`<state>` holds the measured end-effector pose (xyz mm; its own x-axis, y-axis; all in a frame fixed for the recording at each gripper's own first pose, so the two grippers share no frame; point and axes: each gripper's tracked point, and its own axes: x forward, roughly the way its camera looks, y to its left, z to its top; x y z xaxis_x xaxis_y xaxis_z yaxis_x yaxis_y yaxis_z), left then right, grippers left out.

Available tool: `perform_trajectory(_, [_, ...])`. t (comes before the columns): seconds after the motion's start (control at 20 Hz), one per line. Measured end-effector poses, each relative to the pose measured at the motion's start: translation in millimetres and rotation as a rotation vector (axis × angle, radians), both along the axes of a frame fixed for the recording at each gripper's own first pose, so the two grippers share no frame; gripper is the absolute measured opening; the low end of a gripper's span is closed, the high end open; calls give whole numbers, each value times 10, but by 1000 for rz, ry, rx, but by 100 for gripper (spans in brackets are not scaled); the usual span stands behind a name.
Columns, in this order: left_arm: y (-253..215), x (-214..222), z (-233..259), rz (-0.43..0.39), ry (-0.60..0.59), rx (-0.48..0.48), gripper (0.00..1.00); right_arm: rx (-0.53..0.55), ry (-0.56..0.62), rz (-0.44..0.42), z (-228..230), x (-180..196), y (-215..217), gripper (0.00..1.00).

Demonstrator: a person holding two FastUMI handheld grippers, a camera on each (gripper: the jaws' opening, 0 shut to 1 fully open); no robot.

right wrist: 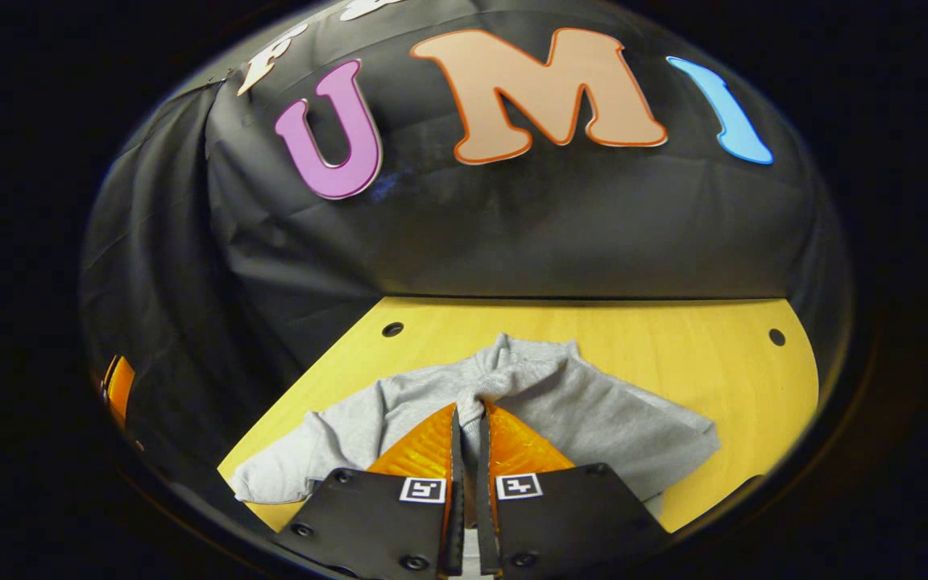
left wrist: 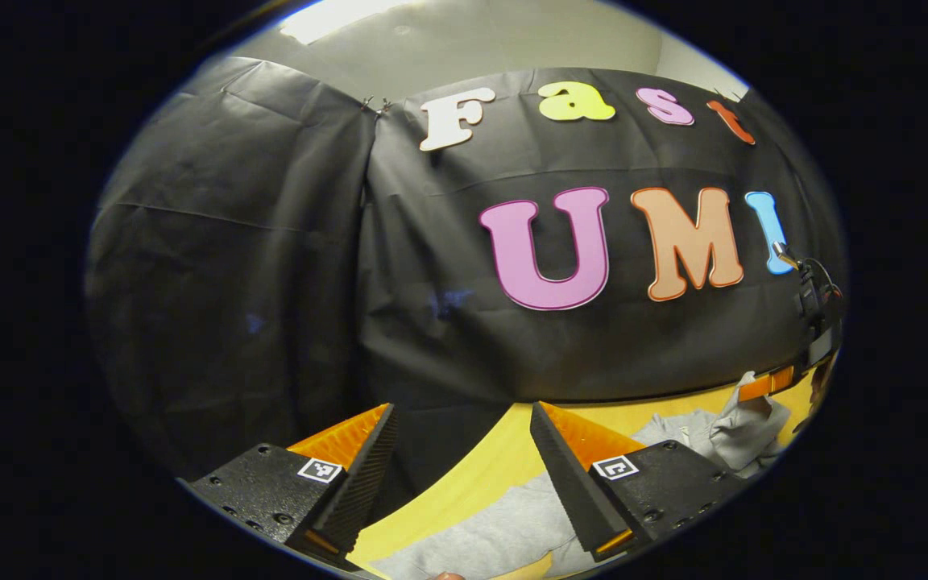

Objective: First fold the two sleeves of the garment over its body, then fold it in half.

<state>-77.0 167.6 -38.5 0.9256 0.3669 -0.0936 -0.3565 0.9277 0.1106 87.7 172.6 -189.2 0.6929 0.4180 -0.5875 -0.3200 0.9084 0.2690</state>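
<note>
A grey long-sleeved garment [right wrist: 593, 419] lies crumpled on the yellow table [right wrist: 673, 338]. In the right gripper view, my right gripper [right wrist: 470, 411] is shut on a bunched fold of its cloth, which rises between the two fingers. That gripper [left wrist: 786, 379] also appears at the far right of the left gripper view, with a peak of grey fabric [left wrist: 746, 431] lifted under it. My left gripper [left wrist: 461, 411] is open with nothing between its fingers, held above the near part of the garment [left wrist: 496, 532] and the table's left edge.
The black cloth wall stands right behind the table. Two small holes [right wrist: 392, 329] [right wrist: 776, 337] mark the table's far corners. Bare yellow tabletop [right wrist: 754, 403] lies to the right of and behind the garment. An orange part of the left gripper [right wrist: 118, 387] shows at the far left.
</note>
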Motion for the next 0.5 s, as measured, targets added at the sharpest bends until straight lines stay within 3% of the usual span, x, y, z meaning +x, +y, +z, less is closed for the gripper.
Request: perform_trajectory(0.5, [702, -499, -188, 150, 47, 9, 100, -29, 140, 197, -665, -240, 1105, 9])
